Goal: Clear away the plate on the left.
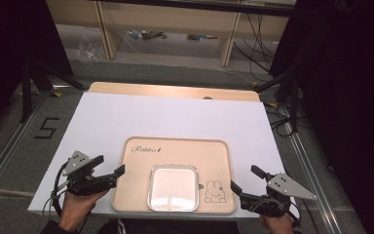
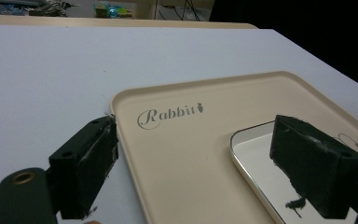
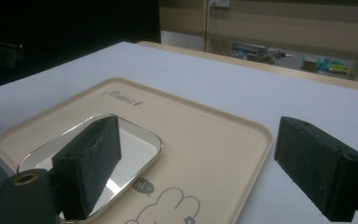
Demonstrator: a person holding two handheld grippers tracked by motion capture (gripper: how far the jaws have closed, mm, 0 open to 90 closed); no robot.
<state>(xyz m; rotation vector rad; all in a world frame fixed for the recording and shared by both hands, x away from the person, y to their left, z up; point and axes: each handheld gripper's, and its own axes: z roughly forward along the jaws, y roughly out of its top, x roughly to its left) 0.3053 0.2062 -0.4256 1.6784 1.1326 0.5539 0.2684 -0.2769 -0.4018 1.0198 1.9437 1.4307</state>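
A beige tray (image 1: pixel 175 148) printed with "Rabbit" and a bunny drawing lies near the front edge of the white table. A shiny square metal dish (image 1: pixel 173 187) rests empty on its front middle. My left gripper (image 1: pixel 111 165) hovers open at the tray's left edge, jaws wide apart with nothing between them. My right gripper (image 1: pixel 244 177) stands open just off the tray's right front corner, also empty. In the left gripper view the tray rim (image 2: pixel 121 116) and the dish (image 2: pixel 256 158) lie between the jaws. The right gripper view shows the dish (image 3: pixel 130 144) and tray (image 3: pixel 209 140).
The white table top (image 1: pixel 165 117) stretches bare behind the tray, with a wooden edge at the back. Black stands flank the table on both sides. Cables and clutter lie on the floor beyond, under wooden shelving.
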